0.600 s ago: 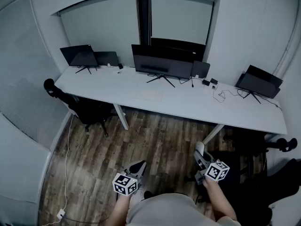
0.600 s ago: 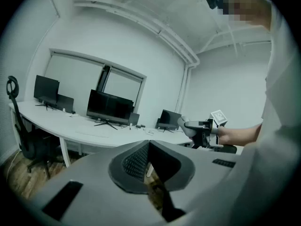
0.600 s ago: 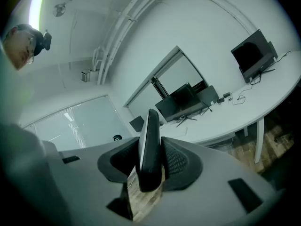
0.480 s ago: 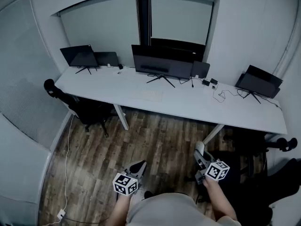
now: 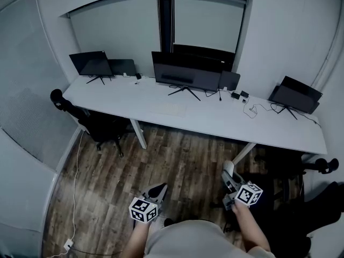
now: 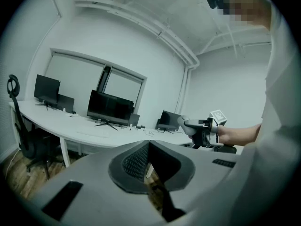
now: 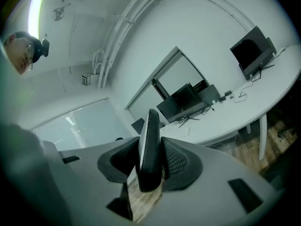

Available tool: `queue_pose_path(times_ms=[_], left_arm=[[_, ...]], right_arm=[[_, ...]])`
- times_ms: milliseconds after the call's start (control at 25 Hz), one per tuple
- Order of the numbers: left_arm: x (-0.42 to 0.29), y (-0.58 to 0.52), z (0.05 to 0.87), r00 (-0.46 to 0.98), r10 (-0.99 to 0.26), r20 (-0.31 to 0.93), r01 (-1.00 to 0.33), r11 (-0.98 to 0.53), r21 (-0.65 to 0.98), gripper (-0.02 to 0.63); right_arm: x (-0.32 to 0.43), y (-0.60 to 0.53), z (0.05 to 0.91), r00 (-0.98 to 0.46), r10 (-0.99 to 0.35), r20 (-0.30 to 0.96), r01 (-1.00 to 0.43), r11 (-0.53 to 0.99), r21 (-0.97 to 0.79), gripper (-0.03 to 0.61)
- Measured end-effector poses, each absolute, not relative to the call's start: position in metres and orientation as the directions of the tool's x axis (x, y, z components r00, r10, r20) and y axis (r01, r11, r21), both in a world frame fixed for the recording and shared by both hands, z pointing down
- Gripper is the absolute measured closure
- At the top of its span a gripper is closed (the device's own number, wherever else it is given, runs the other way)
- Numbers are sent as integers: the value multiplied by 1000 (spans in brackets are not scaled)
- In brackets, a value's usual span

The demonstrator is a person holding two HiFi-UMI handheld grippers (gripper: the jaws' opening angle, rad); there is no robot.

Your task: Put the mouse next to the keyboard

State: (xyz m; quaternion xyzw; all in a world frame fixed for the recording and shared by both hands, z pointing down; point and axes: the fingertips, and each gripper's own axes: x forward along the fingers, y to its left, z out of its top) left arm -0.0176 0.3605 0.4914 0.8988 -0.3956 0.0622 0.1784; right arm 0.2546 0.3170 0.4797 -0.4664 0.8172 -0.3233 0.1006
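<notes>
Kbd (image 5: 172,109) barely visible on desk (image 5: 215,120).

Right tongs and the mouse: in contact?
Touching. The right gripper view shows the right tongs closed on the slim dark pale-edged mouse, both ribbed pads pressed against its sides.

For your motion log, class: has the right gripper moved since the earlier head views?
No. The right gripper sits at the same spot against the desk leg.
</notes>
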Motion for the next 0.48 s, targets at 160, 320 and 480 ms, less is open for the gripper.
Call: queue_pose_path(times_ms=[160, 320, 480], left_arm=[[-23, 364, 493, 678, -690, 254, -734, -620, 277, 597], [-36, 369, 496, 678, -688, 261, -735, -616, 284, 597], [-51, 372, 499, 678, -685, 266, -734, -614, 291, 597]], right_arm=[[250, 317, 479, -544, -827, 141, -698, 353, -622, 426], [238, 319, 483, -547, -824, 148, -700, 353, -621, 426], [221, 323, 486, -550, -820, 160, -705, 354, -615, 426]])
